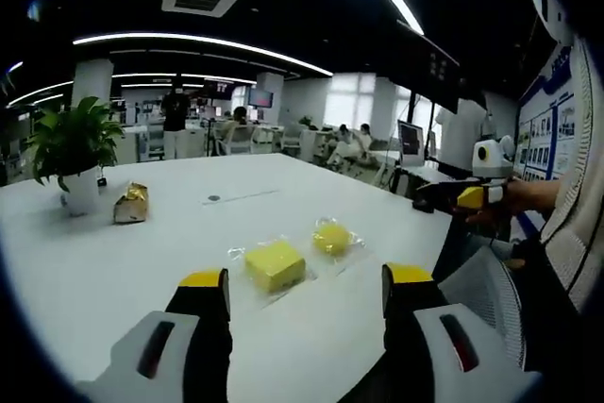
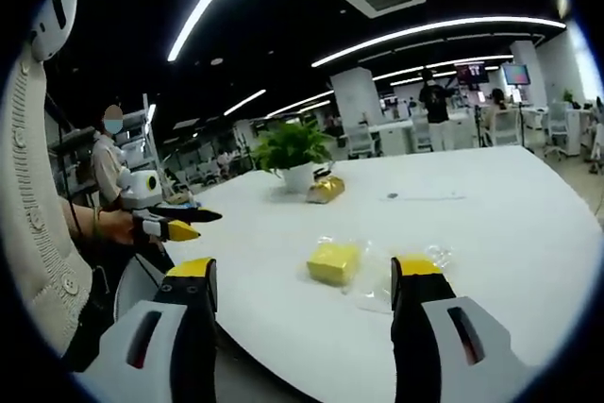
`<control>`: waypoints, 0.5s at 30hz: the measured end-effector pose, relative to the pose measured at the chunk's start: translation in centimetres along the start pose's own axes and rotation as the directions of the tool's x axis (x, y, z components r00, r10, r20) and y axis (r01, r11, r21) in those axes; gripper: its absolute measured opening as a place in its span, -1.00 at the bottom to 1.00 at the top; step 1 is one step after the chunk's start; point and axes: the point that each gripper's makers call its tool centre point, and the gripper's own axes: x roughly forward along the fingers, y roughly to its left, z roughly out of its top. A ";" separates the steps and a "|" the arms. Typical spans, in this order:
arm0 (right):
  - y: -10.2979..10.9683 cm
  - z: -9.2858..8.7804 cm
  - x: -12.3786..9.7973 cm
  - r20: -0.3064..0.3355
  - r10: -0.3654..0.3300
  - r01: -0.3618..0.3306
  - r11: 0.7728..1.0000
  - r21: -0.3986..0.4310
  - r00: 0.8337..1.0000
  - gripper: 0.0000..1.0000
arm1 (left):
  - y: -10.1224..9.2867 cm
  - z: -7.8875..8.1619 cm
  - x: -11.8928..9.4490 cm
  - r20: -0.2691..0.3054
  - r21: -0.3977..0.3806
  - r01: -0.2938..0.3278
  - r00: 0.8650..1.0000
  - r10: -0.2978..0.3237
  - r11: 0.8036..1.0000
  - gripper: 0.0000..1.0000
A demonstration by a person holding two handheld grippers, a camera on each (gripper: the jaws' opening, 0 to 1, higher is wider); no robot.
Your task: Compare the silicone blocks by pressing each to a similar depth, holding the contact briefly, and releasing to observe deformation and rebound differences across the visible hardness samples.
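Two hand-held grippers are in the air, and each has its jaws spread with nothing between them: the left hand-held gripper (image 1: 305,294) and the right hand-held gripper (image 2: 307,285). Two yellow silicone blocks lie on clear wrappers near the front edge of the white bench (image 1: 113,261): a square block (image 1: 275,264) and a rounder block (image 1: 331,238). One potted plant (image 1: 74,153) and one gold packet (image 1: 131,203) stand near the far edge.
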 end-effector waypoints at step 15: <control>-1.2 -0.8 -0.8 0.006 -0.036 0.036 0.998 0.042 0.999 0.39 | -0.9 -1.0 1.8 -0.089 -0.033 0.045 0.995 -0.048 0.998 0.29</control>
